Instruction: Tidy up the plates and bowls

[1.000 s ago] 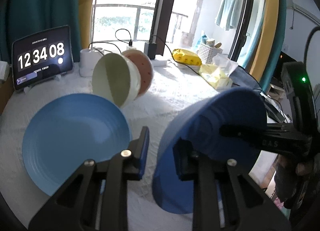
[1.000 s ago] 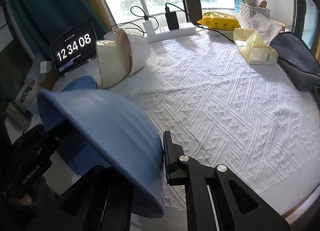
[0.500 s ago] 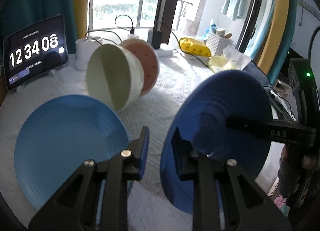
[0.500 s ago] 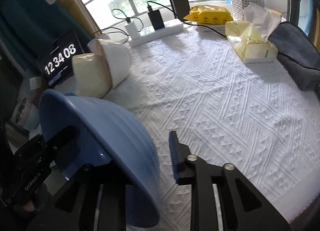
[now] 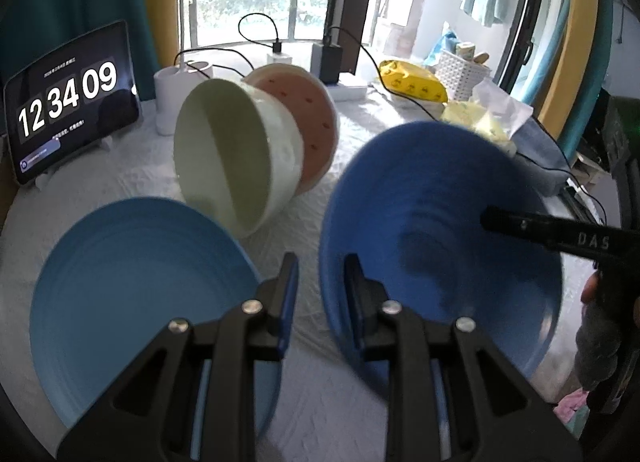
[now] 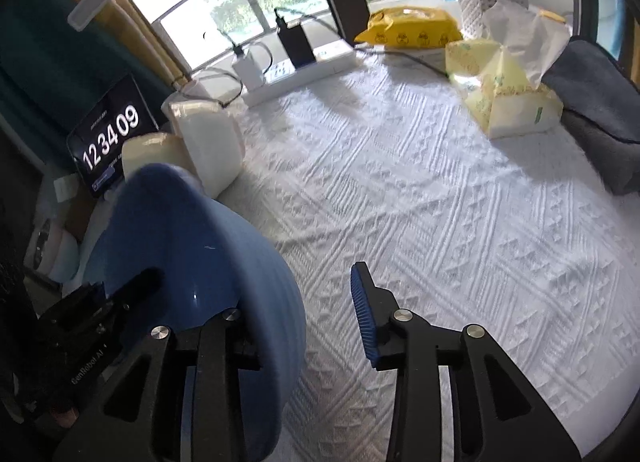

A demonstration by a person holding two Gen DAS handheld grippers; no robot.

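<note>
A dark blue bowl [image 5: 432, 262] hangs tilted above the white cloth, its inside turned to the left wrist view. My left gripper [image 5: 320, 282] is shut on its near rim, one finger inside and one outside. In the right wrist view the same blue bowl [image 6: 192, 262] covers the left finger of my right gripper [image 6: 304, 302]. Those jaws are opening, and the right pad [image 6: 362, 310] stands clear of the bowl. A light blue plate [image 5: 132, 282] lies flat at the left. Behind it a pale green bowl [image 5: 228, 154] lies on its side, nested in a pink dotted bowl [image 5: 308, 118].
A tablet clock [image 5: 68, 102] and a white cup [image 5: 172, 98] stand at the back left. A power strip [image 6: 304, 66], yellow packet [image 6: 408, 30], tissue pack [image 6: 508, 102] and dark grey cloth [image 6: 600, 110] line the back and right.
My right gripper's jaws have spread away from the blue bowl. The bowl has tipped so that its inside faces the left camera. Both hands have shifted across the table.
</note>
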